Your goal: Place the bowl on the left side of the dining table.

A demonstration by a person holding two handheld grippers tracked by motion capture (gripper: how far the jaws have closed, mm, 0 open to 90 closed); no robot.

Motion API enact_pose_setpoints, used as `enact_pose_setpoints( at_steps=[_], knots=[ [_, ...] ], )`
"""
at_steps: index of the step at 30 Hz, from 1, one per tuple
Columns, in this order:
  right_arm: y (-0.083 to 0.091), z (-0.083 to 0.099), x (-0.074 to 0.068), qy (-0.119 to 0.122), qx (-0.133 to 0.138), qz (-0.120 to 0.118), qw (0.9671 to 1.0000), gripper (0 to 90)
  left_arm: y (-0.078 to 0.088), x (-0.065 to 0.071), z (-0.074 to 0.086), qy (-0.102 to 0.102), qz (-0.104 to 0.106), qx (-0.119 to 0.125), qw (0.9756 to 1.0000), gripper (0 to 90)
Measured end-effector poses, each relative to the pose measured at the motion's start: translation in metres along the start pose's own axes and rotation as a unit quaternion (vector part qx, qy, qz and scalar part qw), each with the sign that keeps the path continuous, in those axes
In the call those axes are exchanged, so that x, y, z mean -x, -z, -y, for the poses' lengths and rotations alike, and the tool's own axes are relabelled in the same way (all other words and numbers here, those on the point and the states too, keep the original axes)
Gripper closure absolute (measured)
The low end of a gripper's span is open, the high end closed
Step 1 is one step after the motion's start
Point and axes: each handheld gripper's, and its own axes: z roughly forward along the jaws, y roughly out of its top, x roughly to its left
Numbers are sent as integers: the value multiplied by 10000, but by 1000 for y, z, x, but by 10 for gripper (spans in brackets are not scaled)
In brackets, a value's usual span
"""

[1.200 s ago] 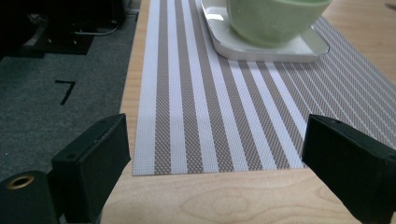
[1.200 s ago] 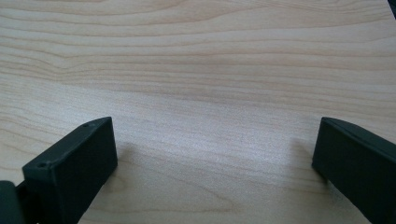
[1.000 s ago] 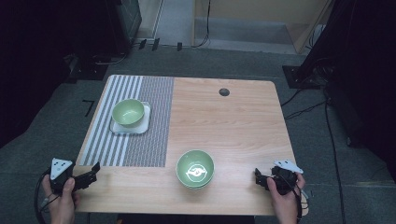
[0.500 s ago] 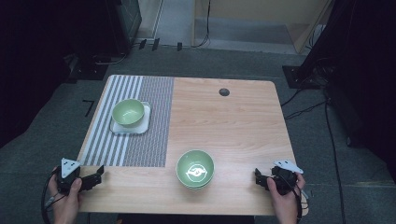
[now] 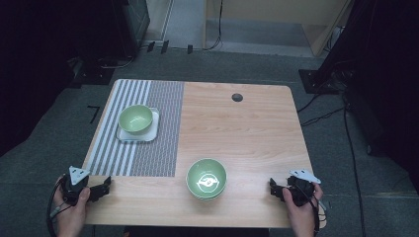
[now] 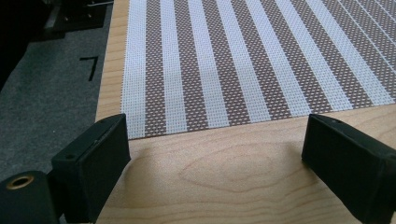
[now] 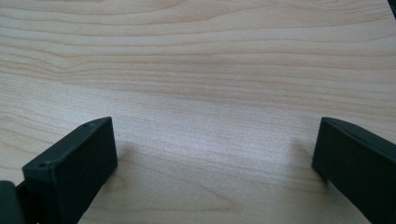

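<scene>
Fingers [image 6: 93,158] of left gripper [image 5: 104,186] spread wide, empty, low over bare wood at lower left of light wooden desk [image 5: 247,128], just short of striped brown-and-white woven placemat [image 5: 163,123] edge. Right gripper [image 5: 273,187] likewise released, empty, at lower right of desk. Green ceramic bowl with white emblem inside [image 5: 206,178] between both grippers, lower centre, apart from each. Plain pale green bowl [image 5: 135,118] on clear square tray [image 5: 152,129], upper left on placemat.
</scene>
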Motion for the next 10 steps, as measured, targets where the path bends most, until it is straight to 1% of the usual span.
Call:
enact_pose_setpoints(
  at_steps=[4,10],
  knots=[
    [0,0,0,0,2,-1,10000,0,-1,-4,0,148,202,-85,9996,73],
    [0,0,0,0,1,0,10000,0,-1,-4,-1,144,201,-88,9997,72]
  ],
)
